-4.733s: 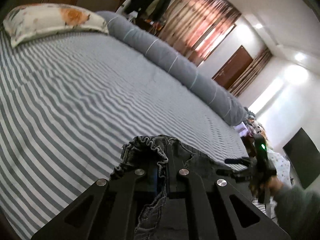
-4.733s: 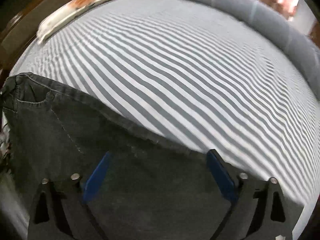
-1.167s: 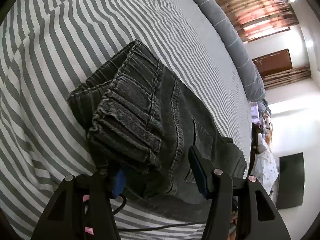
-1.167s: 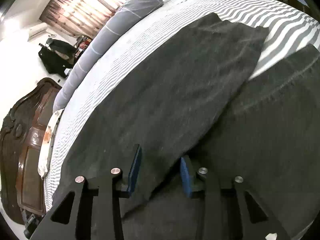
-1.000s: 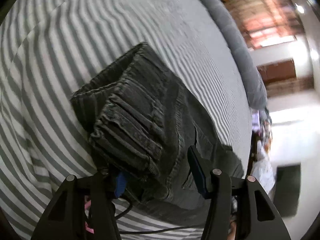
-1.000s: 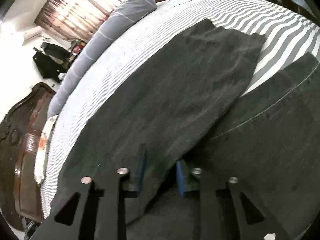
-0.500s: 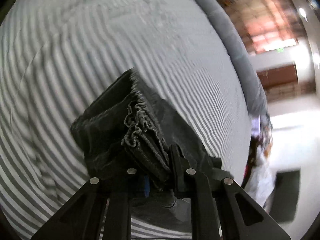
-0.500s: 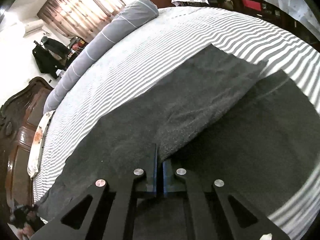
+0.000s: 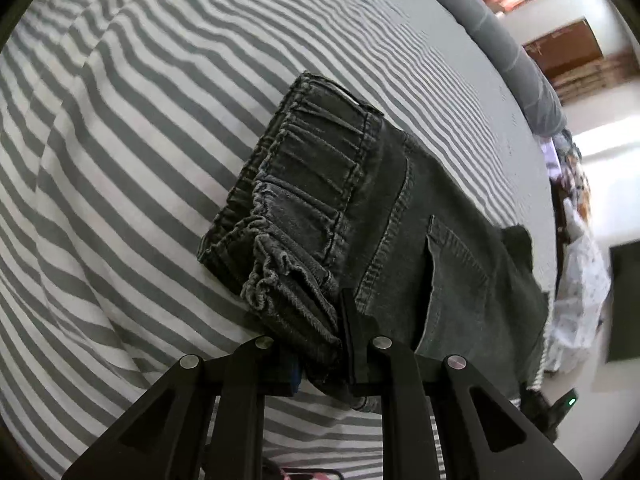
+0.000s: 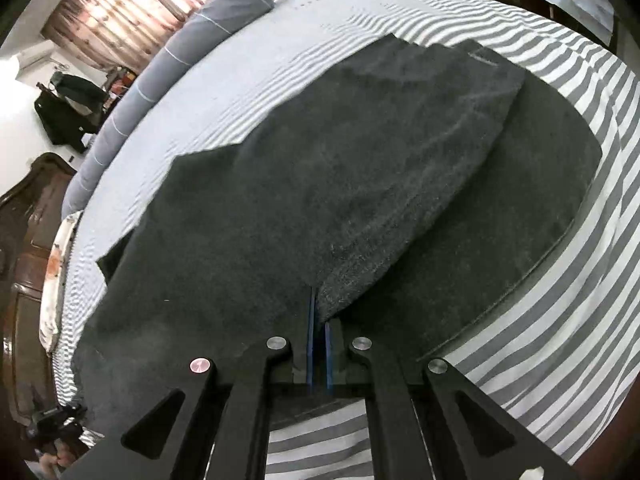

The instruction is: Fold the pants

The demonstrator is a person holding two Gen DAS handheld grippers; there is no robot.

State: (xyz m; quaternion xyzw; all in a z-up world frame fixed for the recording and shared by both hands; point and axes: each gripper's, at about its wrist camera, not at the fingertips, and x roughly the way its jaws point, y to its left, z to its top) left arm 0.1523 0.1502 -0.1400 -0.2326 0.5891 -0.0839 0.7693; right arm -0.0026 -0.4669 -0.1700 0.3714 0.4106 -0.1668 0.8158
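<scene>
Pants [image 9: 400, 216] lengthwise, waistband toward camera

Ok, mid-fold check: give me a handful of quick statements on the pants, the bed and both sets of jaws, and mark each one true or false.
1. The left gripper has its jaws clamped on the gathered waistband of the pants. True.
2. The right gripper hangs open above the fabric. False: its jaws are shut on an edge of the dark pant leg.
3. The pants lie on a plain white sheet. False: the bed sheet is striped grey and white.
4. A long grey bolster lies along the far side of the bed. True.
5. The pants are light blue. False: they are dark grey denim.
</scene>
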